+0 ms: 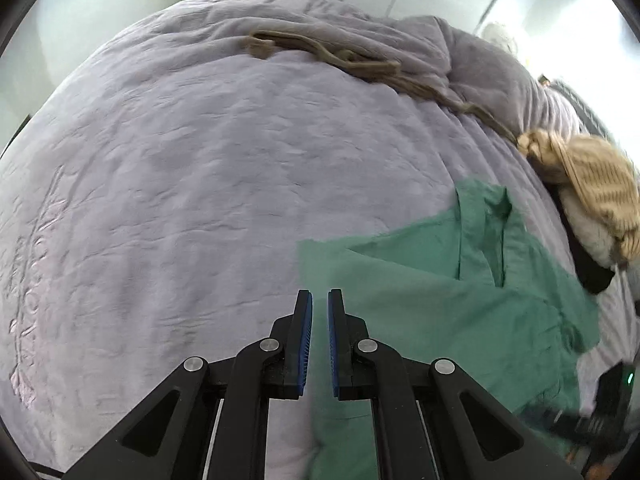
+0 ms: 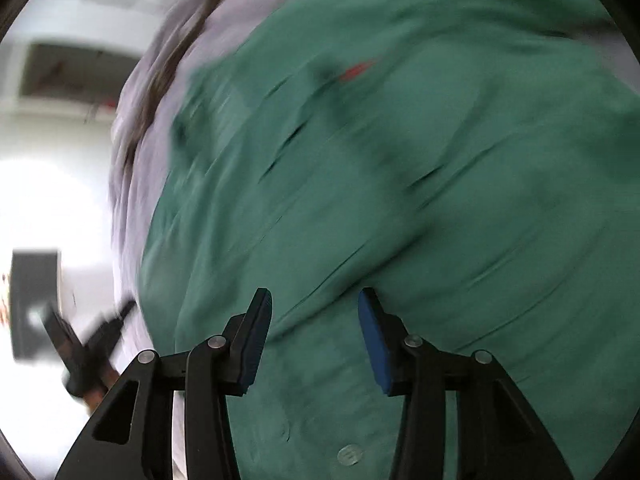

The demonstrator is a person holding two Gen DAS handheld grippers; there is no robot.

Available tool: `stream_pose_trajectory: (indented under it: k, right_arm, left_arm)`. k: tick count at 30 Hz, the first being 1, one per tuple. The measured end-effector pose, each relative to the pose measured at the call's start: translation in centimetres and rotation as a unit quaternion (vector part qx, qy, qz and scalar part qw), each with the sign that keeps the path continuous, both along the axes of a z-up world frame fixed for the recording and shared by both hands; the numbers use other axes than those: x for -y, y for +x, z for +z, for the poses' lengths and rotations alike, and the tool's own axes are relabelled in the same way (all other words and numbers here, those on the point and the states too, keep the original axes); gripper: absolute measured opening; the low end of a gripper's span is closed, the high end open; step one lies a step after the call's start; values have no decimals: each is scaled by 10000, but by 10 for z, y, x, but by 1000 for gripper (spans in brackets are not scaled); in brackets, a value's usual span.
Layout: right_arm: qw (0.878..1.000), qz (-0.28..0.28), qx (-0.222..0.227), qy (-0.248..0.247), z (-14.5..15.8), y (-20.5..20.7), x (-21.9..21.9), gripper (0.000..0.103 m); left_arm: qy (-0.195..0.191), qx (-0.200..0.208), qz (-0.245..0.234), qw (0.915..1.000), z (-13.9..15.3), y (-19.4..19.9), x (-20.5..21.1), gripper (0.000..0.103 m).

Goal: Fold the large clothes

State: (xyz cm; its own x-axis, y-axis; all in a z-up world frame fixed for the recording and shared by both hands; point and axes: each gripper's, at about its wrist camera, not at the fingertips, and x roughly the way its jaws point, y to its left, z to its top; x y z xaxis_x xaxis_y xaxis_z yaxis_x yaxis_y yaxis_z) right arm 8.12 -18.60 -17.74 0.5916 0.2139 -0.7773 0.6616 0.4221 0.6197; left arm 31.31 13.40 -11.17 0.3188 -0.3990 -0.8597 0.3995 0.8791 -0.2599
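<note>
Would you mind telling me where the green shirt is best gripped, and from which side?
I would take the green shirt at its free straight edge on the lavender bedspread, coming from the bare bedspread side: that edge lies flat and exposed, while the collar is bunched.

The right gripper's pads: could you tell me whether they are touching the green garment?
Apart: the right wrist view shows the right gripper open, nothing pinched, above the green garment.
</note>
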Motion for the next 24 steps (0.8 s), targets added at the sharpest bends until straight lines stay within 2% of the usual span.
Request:
stream_pose_trajectory:
  k: [3, 5, 6, 7, 9, 10, 12, 13, 15, 16, 17, 18, 19, 21, 24]
  right_arm:
    - [9996, -213, 84, 134, -4, 5, 13, 48]
    - [9999, -95, 97, -70, 1, 13, 21, 11]
    - [9998, 25, 13, -184, 3, 20, 20, 5]
    - [9994, 142, -13, -315, 5, 21, 26, 5]
    - [9926, 641, 315, -981, 33, 13, 24, 5]
    - [9861, 858, 476, -1339, 50, 14, 19, 5]
    - [9656, 1239, 750, -2162, 80, 17, 12, 5]
    - [9622, 1276, 702, -2300, 84, 19, 16, 5]
    - [9676, 1227, 525, -2145, 73, 22, 36, 6]
    - [9732, 1165, 425, -1939, 63, 26, 45, 10]
    - [9801, 1090, 264, -1641, 47, 24, 61, 11]
    - [9838, 1059, 172, -1436, 36, 22, 69, 15]
    - [9864, 1021, 135, -1279, 29, 18, 74, 21]
    - [9911, 861, 214, -992, 16, 8, 82, 27]
    - [9961, 492, 522, -512, 8, -2, 93, 33]
  left_arm:
    - [272, -59, -28, 9996, -18, -6, 16, 8]
    - [419, -101, 71, 9990, -29, -8, 19, 8]
    - [487, -96, 129, 9987, -34, -9, 22, 8]
    - [539, -81, 175, 9984, -38, -9, 21, 8]
    - [666, -24, 260, 9974, -43, -10, 20, 8]
    - [698, 8, 280, 9972, -45, -12, 19, 8]
    - [719, 31, 301, 9970, -44, -12, 20, 8]
    - [719, 30, 310, 9969, -43, -12, 19, 8]
    - [681, 21, 365, 9970, -39, -11, 18, 11]
    - [625, 21, 438, 9971, -35, -10, 15, 16]
    - [592, 36, 501, 9970, -31, -10, 13, 46]
    - [603, 83, 588, 9964, -28, -10, 10, 88]
    - [628, 212, 739, 9951, -22, -11, 7, 100]
    - [547, 337, 745, 9951, -15, -10, 4, 102]
    - [663, 270, 571, 9958, -19, -2, 10, 102]
